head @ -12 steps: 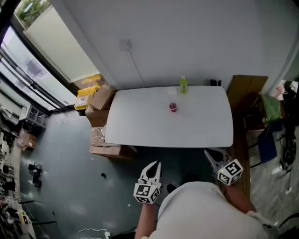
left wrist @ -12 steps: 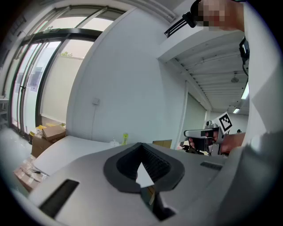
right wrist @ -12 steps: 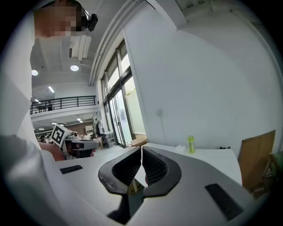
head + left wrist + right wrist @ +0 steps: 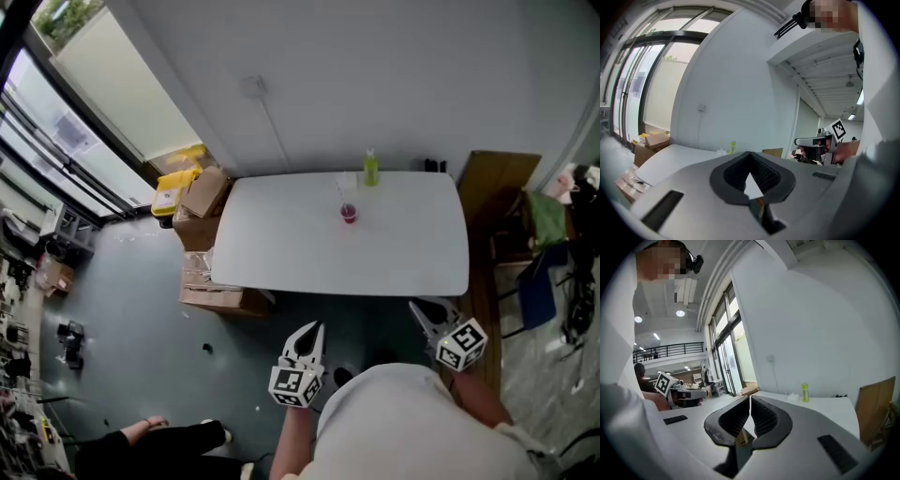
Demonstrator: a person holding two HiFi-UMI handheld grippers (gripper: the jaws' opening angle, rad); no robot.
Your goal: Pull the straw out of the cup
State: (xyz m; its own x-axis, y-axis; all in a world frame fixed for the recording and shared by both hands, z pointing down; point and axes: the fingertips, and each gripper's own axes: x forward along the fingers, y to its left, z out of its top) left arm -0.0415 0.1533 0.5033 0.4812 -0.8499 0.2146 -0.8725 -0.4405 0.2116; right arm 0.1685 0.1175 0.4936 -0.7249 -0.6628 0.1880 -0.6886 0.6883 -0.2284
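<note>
A small clear cup with red liquid stands on the white table, towards its far side, and a thin straw rises from it. Both grippers hang near my body, short of the table's near edge and well away from the cup. The left gripper has its jaws closed tip to tip with nothing between them. My right gripper is likewise shut and empty. From the left gripper view the cup is small and far off.
A green bottle stands at the table's far edge behind the cup. Cardboard boxes and a yellow box sit left of the table. A wooden board leans at its right. Another person's limbs show at lower left.
A person's limbs have come into the head view at the lower left. Both grippers and the cup stay where they were.
</note>
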